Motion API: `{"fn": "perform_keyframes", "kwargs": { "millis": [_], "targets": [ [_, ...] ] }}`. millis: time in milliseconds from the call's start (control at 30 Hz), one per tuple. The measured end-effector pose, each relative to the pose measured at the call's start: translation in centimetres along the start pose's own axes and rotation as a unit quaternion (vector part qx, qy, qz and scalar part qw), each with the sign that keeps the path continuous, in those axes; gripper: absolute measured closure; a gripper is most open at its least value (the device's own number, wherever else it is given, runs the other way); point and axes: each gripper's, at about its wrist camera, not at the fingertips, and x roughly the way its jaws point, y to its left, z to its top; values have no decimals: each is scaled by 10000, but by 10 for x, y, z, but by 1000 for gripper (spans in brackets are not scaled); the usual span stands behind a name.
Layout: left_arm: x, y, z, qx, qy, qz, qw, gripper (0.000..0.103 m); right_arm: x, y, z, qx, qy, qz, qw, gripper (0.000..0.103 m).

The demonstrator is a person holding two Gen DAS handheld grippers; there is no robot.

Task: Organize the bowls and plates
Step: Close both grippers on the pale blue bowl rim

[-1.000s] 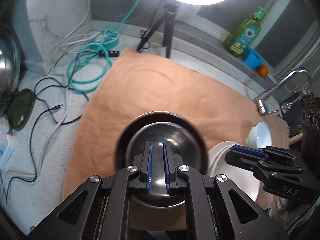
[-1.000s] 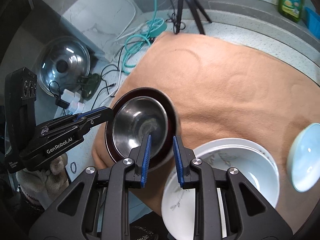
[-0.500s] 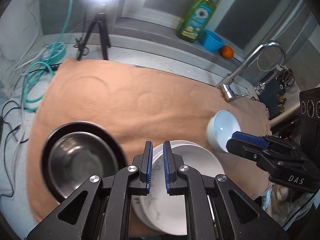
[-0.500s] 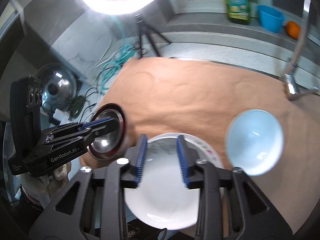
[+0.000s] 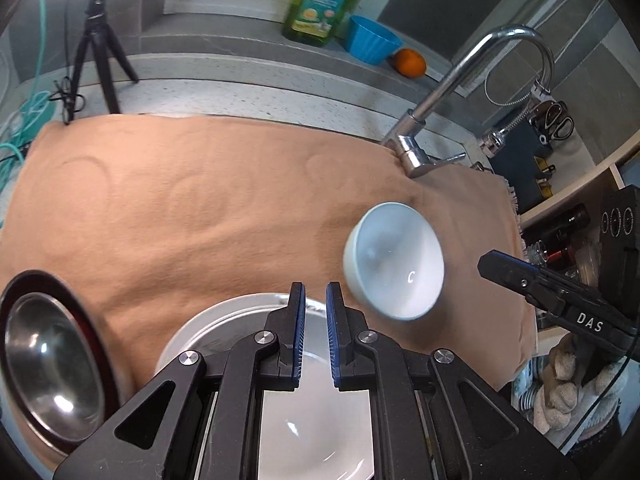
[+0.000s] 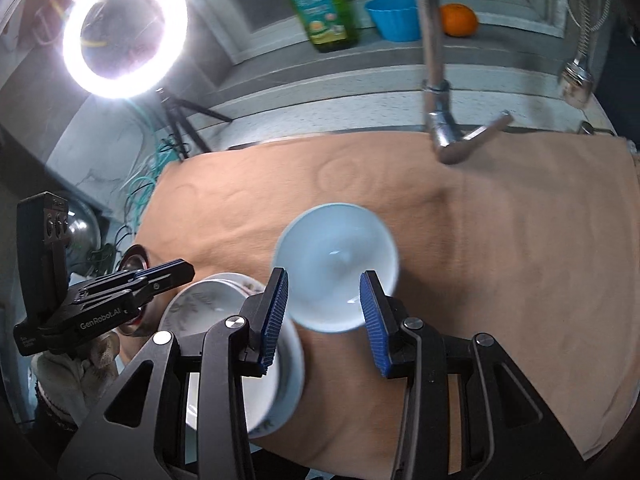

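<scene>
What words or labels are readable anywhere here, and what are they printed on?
"DAS": white letters on the right gripper, seen from the left camera.
"GenRobot.AI": white print on the left gripper, seen from the right camera; a smaller line under it is too small to read.
Green soap bottle: flower label, its text too blurred to read.
White plate: a faint pattern, no readable words.

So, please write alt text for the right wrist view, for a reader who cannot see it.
The right tongs, open, frame a pale blue bowl on a tan towel. At left, a white plate and the left tongs; behind, a faucet and a ring light.
</scene>
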Motion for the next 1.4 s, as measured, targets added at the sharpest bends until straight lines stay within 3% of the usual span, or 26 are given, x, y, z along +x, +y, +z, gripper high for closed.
{"fn": "perform_keyframes", "kwargs": {
  "millis": [233,633,867,1400],
  "targets": [
    [26,-20,12,85,153,-107,9998,94,16,-37,-3,280,166,-85,9994,64],
    [58,-31,19,114,470,-55,9988,94,46,-53,0,564,370,82,9977,65],
    [69,-29,17,68,601,-80,9981,94,62,-58,-4,719,619,239,9952,87],
    [57,-30,17,155,474,-89,9987,96,55,-51,-3,750,614,242,9950,92]
  ]
}}
